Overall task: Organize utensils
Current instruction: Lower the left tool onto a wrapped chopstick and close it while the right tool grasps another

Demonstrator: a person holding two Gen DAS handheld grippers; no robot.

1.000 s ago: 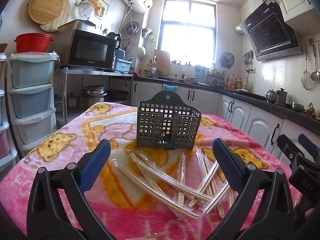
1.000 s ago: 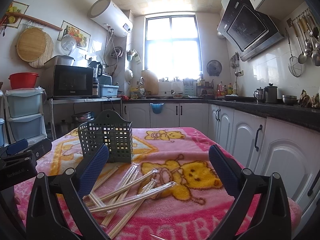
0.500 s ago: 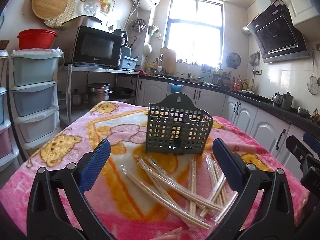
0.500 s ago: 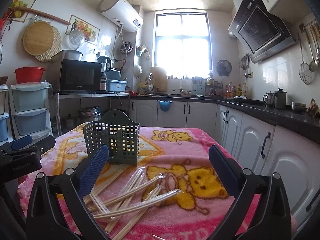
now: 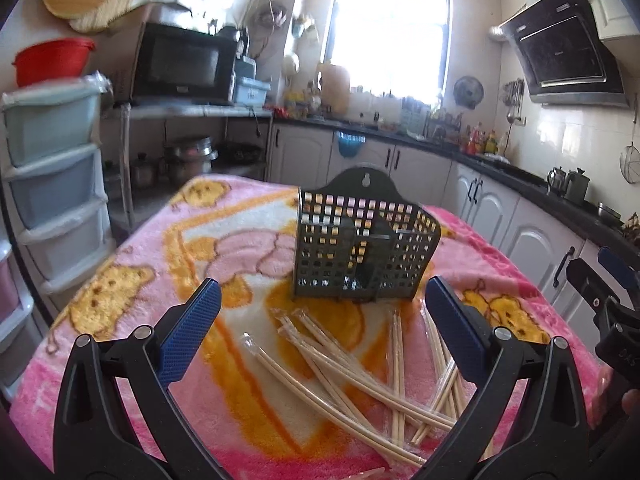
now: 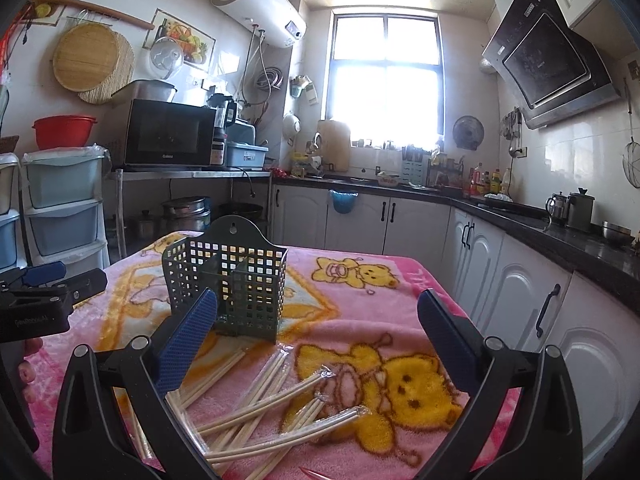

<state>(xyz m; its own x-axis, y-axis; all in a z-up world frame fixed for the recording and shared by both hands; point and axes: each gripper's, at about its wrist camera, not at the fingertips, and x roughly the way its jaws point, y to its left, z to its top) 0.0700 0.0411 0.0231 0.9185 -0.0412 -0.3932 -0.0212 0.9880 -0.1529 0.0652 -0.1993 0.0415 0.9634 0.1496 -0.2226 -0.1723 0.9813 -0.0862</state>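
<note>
A dark green perforated utensil basket [image 5: 362, 252] [image 6: 229, 282] stands upright on the pink cartoon blanket [image 5: 132, 280] [image 6: 360, 276], with nothing in it that I can see. Several pairs of wrapped wooden chopsticks [image 5: 360, 368] [image 6: 272, 408] lie scattered in front of it. My left gripper [image 5: 324, 332] hovers open above the near end of the pile, nothing between its blue pads. My right gripper [image 6: 312, 344] is open too, above the chopsticks and right of the basket. Each gripper shows at the edge of the other's view: the left gripper [image 6: 36, 300] and the right gripper [image 5: 612, 304].
Stacked plastic drawers [image 5: 52, 184] [image 6: 60, 208] stand left of the table. A microwave [image 6: 168, 132] sits on a metal shelf behind. White cabinets [image 6: 520, 280] and a dark counter run along the right. The table's far edge lies just behind the basket.
Both grippers have tilted downward and moved closer to the basket and chopsticks, which now sit lower and larger in view. Neither has closed or touched anything.
</note>
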